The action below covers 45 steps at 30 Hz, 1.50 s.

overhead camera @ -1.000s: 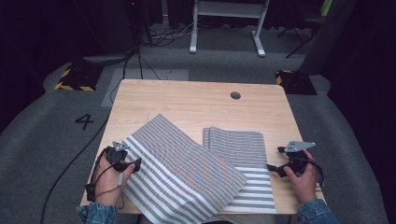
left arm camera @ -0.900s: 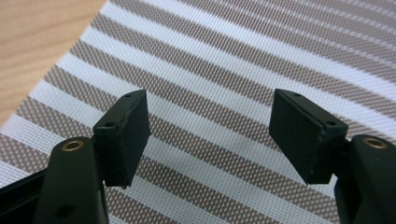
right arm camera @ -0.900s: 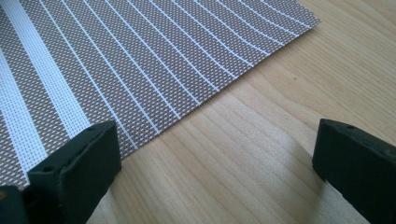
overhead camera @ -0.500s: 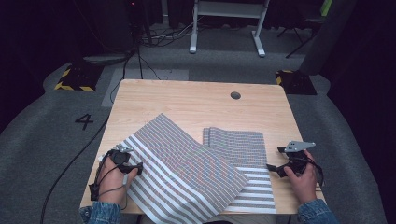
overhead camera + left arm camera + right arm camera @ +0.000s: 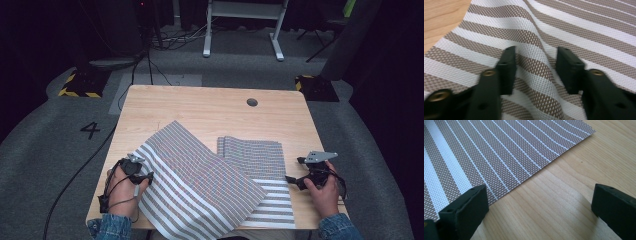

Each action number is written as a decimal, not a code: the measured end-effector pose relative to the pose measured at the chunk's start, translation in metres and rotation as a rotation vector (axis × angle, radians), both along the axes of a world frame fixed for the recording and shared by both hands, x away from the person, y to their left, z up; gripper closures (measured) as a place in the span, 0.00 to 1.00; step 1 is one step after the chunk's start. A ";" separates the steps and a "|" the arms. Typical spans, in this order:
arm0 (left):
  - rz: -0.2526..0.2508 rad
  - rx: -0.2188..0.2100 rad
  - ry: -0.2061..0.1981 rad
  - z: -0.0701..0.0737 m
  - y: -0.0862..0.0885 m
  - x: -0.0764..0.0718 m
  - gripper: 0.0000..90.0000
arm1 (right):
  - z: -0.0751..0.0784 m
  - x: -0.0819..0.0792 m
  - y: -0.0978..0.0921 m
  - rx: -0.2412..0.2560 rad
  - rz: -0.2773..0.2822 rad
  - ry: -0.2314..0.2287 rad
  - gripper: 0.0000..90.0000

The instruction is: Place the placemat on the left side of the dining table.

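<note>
Looking down from the high view, a striped mat (image 5: 200, 185) lay folded over on the near half of the wooden bench (image 5: 210, 107), its near edge at the bench's front. The left gripper (image 5: 142, 175) sat at the mat's left edge; the right gripper (image 5: 295, 180) rested just beside its right edge.

Left gripper view: fingers (image 5: 507, 70) stood apart, straddling a raised ridge of mat (image 5: 536, 45), not pinching it.

Right gripper view: fingers (image 5: 466, 207) spread wide over bare bench (image 5: 564, 195), mat (image 5: 499, 150) edge beside the left one.
</note>
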State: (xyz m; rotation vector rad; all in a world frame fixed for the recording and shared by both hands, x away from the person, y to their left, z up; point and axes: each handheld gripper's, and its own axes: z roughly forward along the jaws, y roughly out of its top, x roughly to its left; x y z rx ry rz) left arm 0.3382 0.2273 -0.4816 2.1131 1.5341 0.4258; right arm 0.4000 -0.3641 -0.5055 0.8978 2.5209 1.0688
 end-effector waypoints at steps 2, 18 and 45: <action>-0.026 0.007 -0.001 0.001 -0.002 0.000 0.79 | 0.000 0.000 0.000 0.000 0.000 0.000 0.01; -0.178 0.002 -0.286 0.062 -0.008 -0.008 0.96 | 0.000 0.000 0.000 0.000 0.001 -0.004 0.01; -0.191 0.021 -0.530 0.118 -0.004 0.089 0.92 | 0.000 0.000 0.000 -0.003 0.003 -0.005 0.01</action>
